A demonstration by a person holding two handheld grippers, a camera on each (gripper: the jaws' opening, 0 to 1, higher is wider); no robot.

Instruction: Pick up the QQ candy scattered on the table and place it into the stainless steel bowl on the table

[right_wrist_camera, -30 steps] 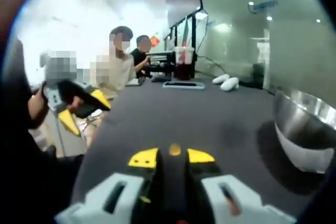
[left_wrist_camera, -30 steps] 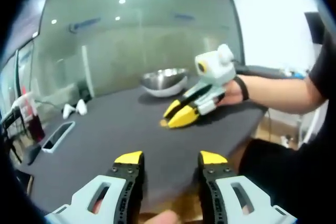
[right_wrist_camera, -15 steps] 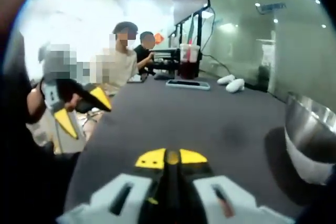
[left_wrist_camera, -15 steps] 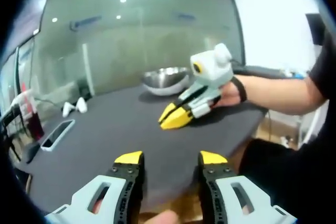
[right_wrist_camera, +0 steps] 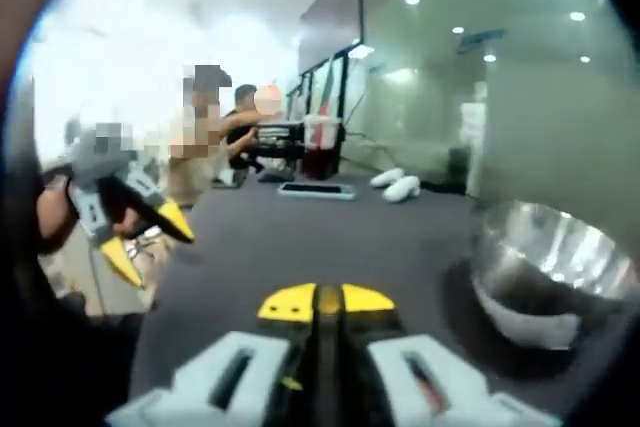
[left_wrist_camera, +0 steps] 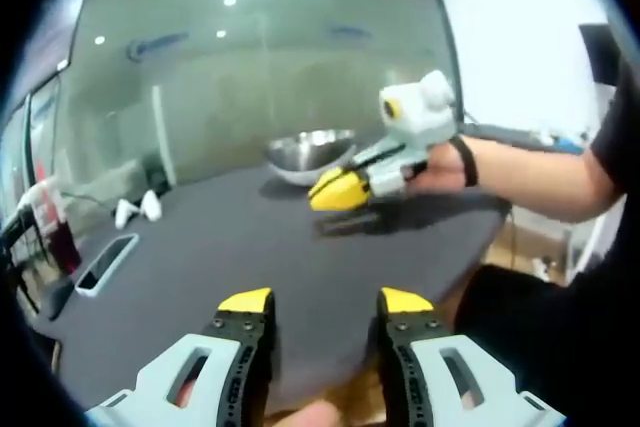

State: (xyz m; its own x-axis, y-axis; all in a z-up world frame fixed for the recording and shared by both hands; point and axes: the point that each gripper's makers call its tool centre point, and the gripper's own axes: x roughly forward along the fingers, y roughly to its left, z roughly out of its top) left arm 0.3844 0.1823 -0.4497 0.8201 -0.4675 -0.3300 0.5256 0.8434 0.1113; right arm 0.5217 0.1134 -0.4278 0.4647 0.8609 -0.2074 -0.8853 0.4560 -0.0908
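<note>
The long dark grey bench (left_wrist_camera: 250,247) carries everything here, and its top runs away toward a glass wall (left_wrist_camera: 260,67) at the far edge. In the right gripper view, two seated people (right_wrist_camera: 215,137) sit past the bench's far left corner.

The round stainless steel bowl (left_wrist_camera: 312,154) stands near the far edge of the bench; in the right gripper view the same bowl (right_wrist_camera: 545,277) sits at the right side of the bench top, close ahead of that gripper, and its inside looks bare from here.

The right gripper (left_wrist_camera: 338,190), white-bodied with yellow tips, is held in a hand (left_wrist_camera: 440,169) above the bench just in front of the bowl. Its jaws are pressed together, and a small yellow piece of QQ candy (right_wrist_camera: 328,299) sits pinched between the tips in the right gripper view.

The left gripper (left_wrist_camera: 326,301) hangs over the near edge of the bench with its yellow-tipped jaws spread wide apart and nothing between them.

A flat white-framed phone (left_wrist_camera: 105,262) lies toward the bench's left edge, with a pair of small white rounded objects (left_wrist_camera: 135,209) beyond it and a dark drink cup (right_wrist_camera: 320,142) near the far corner.
</note>
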